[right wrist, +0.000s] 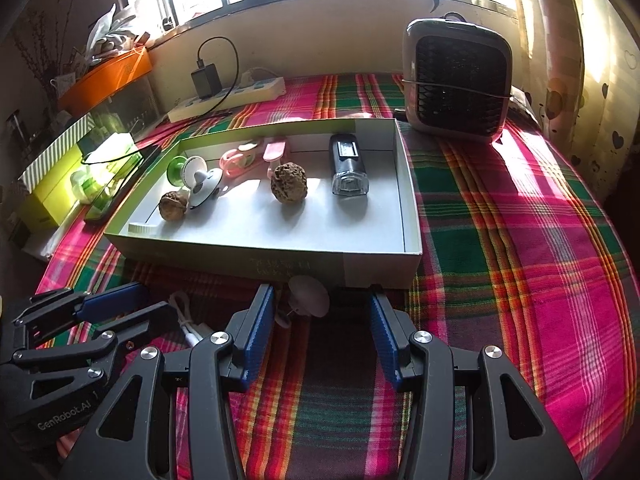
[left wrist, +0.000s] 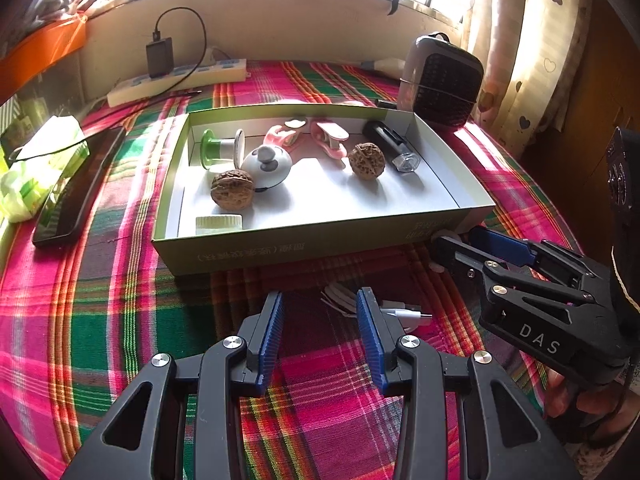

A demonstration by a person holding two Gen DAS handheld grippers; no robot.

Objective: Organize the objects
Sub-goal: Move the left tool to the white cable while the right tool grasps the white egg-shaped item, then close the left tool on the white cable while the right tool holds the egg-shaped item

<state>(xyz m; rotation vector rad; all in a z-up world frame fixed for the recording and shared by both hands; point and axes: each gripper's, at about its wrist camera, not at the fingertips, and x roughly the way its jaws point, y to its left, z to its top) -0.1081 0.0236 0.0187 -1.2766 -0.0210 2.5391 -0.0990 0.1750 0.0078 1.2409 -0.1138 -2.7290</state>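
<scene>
Green-sided cardboard box sits near the middle of the plaid tablecloth, open-topped and already part filled. Inside it: two walnuts, a white round knobbed item, a green-based item lying on its side by the far left corner, two pink clips along the far wall, a black and clear cylinder near the right wall, and a white ribbed cap at the near left corner. Judged from this, most of the sorting is done.

Two items remain outside, on the cloth just before the box's near wall: a white cable and a small white suction cup, the cup close against the wall towards the near right corner.

Left gripper hovers over the cloth, released, nothing between its pads; the cable lies just ahead and to its right. Right gripper is likewise released and empty, the suction cup just beyond its fingertips, nearer the left finger. Neither touches its item, as far as can be seen.

Outstanding, in my judgement: both loose items into the box.
</scene>
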